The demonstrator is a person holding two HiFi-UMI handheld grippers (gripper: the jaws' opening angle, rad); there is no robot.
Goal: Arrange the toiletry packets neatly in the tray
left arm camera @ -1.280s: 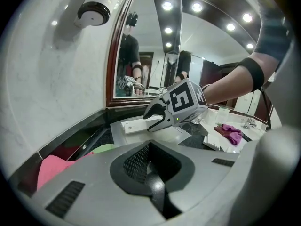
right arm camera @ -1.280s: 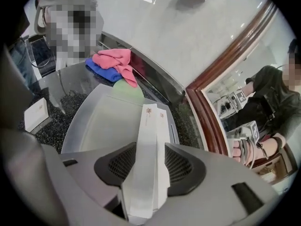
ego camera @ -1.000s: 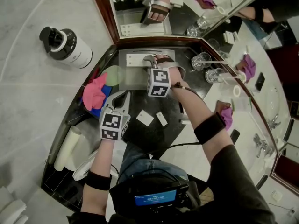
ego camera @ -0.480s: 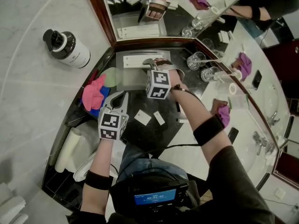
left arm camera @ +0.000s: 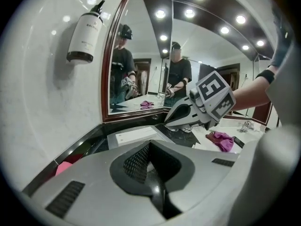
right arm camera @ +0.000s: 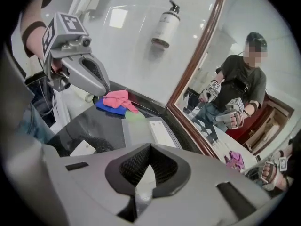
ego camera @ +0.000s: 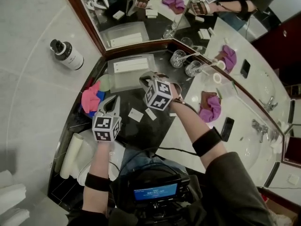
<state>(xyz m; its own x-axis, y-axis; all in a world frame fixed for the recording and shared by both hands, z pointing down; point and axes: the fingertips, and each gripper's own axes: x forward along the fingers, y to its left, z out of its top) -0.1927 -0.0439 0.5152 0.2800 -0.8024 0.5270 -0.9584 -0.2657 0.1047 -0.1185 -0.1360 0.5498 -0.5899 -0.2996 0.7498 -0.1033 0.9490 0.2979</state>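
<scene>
Your right gripper (ego camera: 144, 78), jaws just closed on nothing, hung over the near edge of the tray (ego camera: 123, 82), so the two loose toiletry packets (ego camera: 135, 115) lay nearer you on the black counter (ego camera: 162, 126), between it and your shut left gripper (ego camera: 113, 101).

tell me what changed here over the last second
The right gripper drew back toward the person, from over the middle of the tray to its near edge. Its jaws have just been closing, with no packet between them. The long packet in the tray, the two loose packets on the dark counter and the shut, empty left gripper are as before.
</scene>
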